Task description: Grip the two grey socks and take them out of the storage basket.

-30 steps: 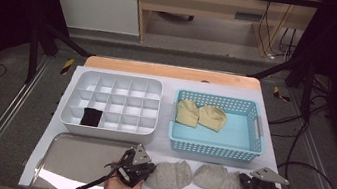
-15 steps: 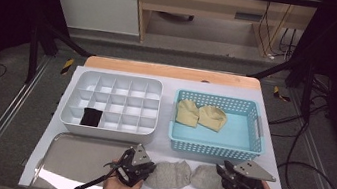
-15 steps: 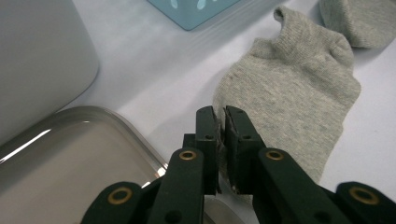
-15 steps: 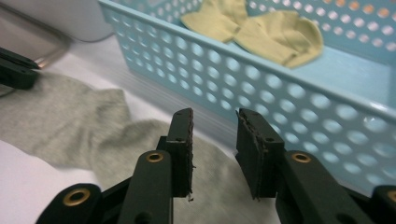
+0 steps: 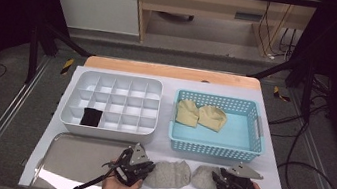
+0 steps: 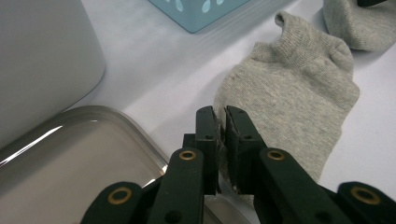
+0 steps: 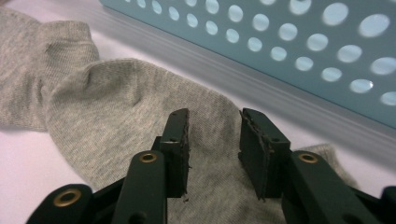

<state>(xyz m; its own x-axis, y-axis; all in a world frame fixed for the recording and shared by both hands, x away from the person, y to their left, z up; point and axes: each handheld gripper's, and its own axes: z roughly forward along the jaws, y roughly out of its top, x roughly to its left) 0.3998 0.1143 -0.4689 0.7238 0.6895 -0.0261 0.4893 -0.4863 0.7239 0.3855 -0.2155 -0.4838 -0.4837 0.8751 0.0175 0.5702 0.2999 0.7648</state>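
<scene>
Two grey socks lie side by side on the white table near its front edge. My left gripper (image 5: 147,171) (image 6: 221,123) is shut on the near edge of the left grey sock (image 5: 169,174) (image 6: 289,88), a fold of fabric pinched between the pads. My right gripper (image 5: 217,180) (image 7: 215,135) reaches in from the right over the right grey sock (image 5: 204,175) (image 7: 116,93). Its jaws have just been opening and stand apart, with sock fabric below the gap and neither pad pressing on it.
Just behind the socks is a blue perforated basket (image 5: 250,152) holding two yellow socks (image 5: 201,115). To its left stands a white compartment tray (image 5: 68,105) with a black item (image 5: 91,117) in one cell. A shiny metal tray (image 5: 73,161) lies at the front left beside my left gripper.
My right gripper has moved left along the front edge onto the right sock, which now looks shorter and bunched. The left gripper has stayed put.
</scene>
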